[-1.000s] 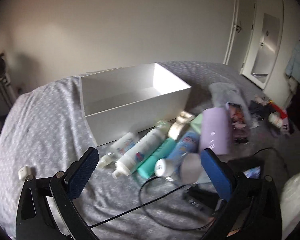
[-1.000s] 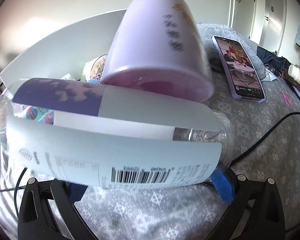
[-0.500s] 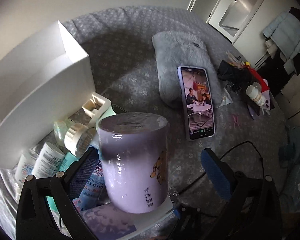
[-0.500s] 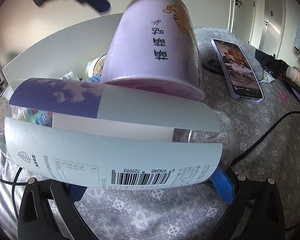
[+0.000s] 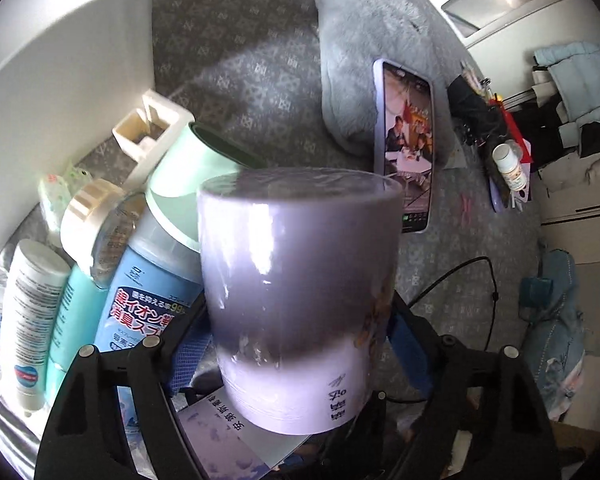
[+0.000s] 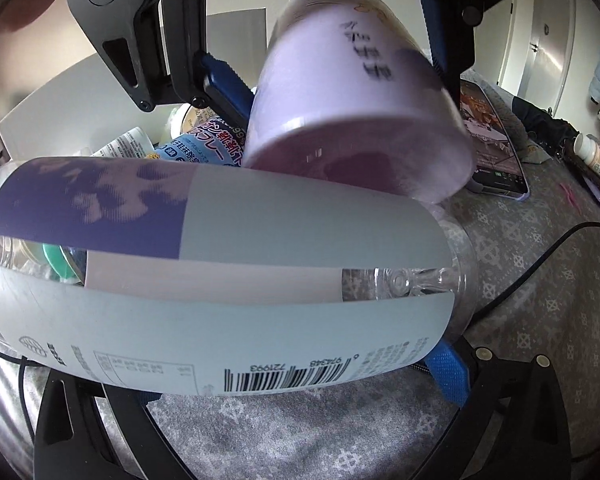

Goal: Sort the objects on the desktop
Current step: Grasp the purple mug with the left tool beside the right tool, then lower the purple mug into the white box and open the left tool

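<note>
A lilac mug [image 5: 300,288] with black characters stands mouth-down, tilted, on a clear plastic bottle [image 6: 220,280] with a pale blue and purple label. My left gripper [image 5: 300,344] is closed around the mug's lower part, its blue pads [image 5: 408,340] against both sides; it also shows from above in the right wrist view [image 6: 332,40], with the mug [image 6: 360,100] between its fingers. My right gripper [image 6: 296,380] is shut on the bottle, which lies across it. A white box [image 5: 60,60] stands at the left.
Beside the box lie a blue spray can [image 5: 140,300], a teal tube [image 5: 72,320], a white tube [image 5: 28,312], a mint cup [image 5: 188,168] and a jar with a cream lid [image 5: 88,216]. A phone [image 5: 404,148] leans on a grey cushion [image 5: 360,52]. A black cable [image 6: 540,264] crosses the bedspread.
My left gripper swung toward the mug, came down over it and closed on its sides. The mug has tilted and looks slightly blurred. My right gripper kept its hold on the bottle.
</note>
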`<state>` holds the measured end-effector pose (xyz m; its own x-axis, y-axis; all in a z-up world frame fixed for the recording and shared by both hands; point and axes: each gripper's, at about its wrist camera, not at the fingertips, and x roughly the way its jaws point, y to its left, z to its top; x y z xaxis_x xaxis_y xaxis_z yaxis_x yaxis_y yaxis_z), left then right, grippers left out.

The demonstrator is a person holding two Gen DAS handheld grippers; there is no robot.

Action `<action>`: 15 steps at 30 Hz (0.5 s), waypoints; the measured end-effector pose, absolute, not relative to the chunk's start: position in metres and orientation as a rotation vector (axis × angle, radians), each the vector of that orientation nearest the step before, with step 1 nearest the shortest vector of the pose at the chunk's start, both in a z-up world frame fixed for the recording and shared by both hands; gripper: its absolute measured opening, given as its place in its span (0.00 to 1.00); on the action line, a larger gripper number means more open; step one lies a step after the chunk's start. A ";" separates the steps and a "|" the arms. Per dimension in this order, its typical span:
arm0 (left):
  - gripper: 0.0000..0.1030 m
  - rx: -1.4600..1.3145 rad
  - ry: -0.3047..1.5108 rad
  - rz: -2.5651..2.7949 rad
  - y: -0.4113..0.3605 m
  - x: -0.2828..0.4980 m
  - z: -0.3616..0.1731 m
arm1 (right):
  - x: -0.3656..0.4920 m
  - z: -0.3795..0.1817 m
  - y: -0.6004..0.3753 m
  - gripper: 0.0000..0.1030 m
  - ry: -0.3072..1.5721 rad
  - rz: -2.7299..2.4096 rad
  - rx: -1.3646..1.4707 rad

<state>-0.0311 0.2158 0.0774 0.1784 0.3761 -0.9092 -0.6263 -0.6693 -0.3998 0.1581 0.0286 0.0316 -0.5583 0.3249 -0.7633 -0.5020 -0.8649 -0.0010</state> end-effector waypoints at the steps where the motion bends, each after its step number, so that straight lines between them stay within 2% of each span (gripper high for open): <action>1: 0.79 -1.653 0.228 1.621 0.213 -0.031 0.080 | 0.158 0.032 0.028 1.00 0.298 2.405 -1.108; 6: 0.79 -1.580 0.097 1.678 0.179 -0.037 0.101 | 0.161 0.034 0.029 1.00 0.323 2.423 -1.082; 12: 0.79 -1.451 -0.184 1.624 0.130 -0.056 0.142 | 0.158 0.034 0.029 1.00 0.324 2.424 -1.081; 15: 0.79 -1.403 -0.390 1.621 0.101 -0.080 0.159 | 0.158 0.034 0.031 1.00 0.326 2.425 -1.080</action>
<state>-0.0796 0.1011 0.1592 0.0800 0.7915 -0.6059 -0.4298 -0.5210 -0.7374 0.1578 0.0310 0.0344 -0.5842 0.3149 -0.7480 -0.5013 -0.8648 0.0274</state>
